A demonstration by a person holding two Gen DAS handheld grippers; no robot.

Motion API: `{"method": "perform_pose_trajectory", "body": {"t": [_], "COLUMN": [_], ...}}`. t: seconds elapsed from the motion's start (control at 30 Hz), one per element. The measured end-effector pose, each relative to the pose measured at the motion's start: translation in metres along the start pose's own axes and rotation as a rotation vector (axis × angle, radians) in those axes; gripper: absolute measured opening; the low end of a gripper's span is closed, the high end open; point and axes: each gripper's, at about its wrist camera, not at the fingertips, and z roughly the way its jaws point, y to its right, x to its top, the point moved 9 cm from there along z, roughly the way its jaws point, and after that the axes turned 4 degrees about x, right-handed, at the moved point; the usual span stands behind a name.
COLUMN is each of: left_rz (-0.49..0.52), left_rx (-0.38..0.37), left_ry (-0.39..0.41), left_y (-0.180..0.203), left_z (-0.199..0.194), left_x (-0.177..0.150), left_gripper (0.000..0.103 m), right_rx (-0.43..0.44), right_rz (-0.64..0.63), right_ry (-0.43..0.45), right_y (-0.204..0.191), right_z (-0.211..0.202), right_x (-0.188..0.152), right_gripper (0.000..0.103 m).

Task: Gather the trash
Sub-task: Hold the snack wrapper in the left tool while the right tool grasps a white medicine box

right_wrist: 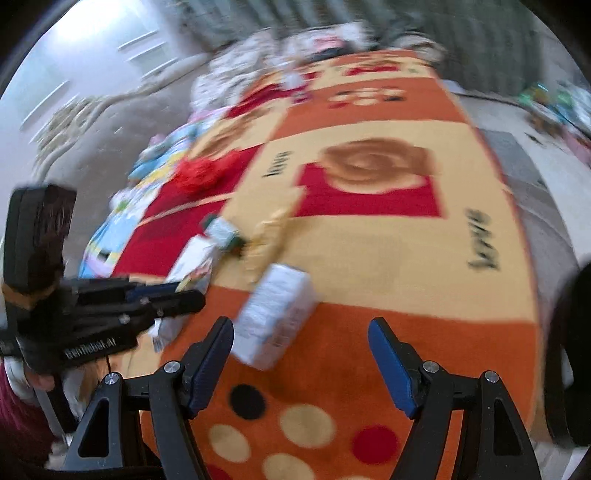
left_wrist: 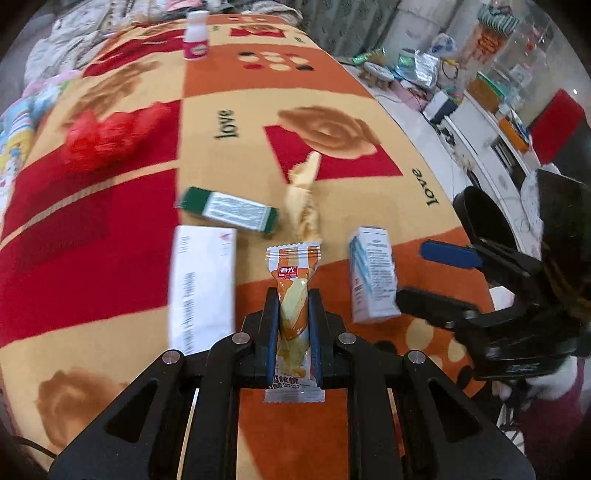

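Note:
My left gripper [left_wrist: 293, 295] is shut on an orange-and-white snack packet [left_wrist: 293, 273], which stands up between the pads above the patterned blanket [left_wrist: 332, 92]. To its right lies a white-and-blue carton [left_wrist: 371, 273]. My right gripper [left_wrist: 412, 271] reaches in beside that carton. In the right wrist view the carton [right_wrist: 275, 314] lies just ahead of my open right gripper [right_wrist: 300, 332], its near end between the fingertips and closer to the left finger [right_wrist: 216, 350]; no pad touches it. The left gripper [right_wrist: 184, 291] shows at the left.
On the blanket lie a green-and-white box [left_wrist: 229, 210], a long white box [left_wrist: 201, 291], a crumpled yellow wrapper [left_wrist: 304, 195], a red crumpled bag [left_wrist: 107, 136] and a white bottle with a pink label [left_wrist: 197, 35]. Cluttered shelves [left_wrist: 480, 103] stand right; bedding [left_wrist: 66, 48] is piled far left.

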Motion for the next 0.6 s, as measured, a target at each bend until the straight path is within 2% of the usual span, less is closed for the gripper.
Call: {"method": "perform_pose_trajectory", "body": {"t": [0.13,0.23,0.53,0.6], "left_rz": [-0.028,-0.044,-0.081,-0.083], "left_rx": [-0.005,-0.015,-0.041,-0.042], "left_ry": [0.007,0.007,-0.013,-0.017], "left_y": [-0.012,-0.014,-0.016,-0.015], "left_z": [-0.010,-0.010,-0.003,-0.001], "left_x": [-0.005,-0.007,-0.005,-0.005], "left_gripper": [0.013,0.013,0.013,0.013], "right_rx": [0.029,0.020,0.082,0.073], "right_rz": [-0.239,-0.359,-0.517,-0.547], "right_ry": [-0.080,-0.126,-0.266,-0.286], "right_y": [-0.026,-0.032,-0.029,-0.030], "right_z": [0.017,0.022,0.046,0.052], "right_x": [0.002,0.004,0.001,0.001], "right_gripper": [0.076,0.081,0.086,0.086]}}
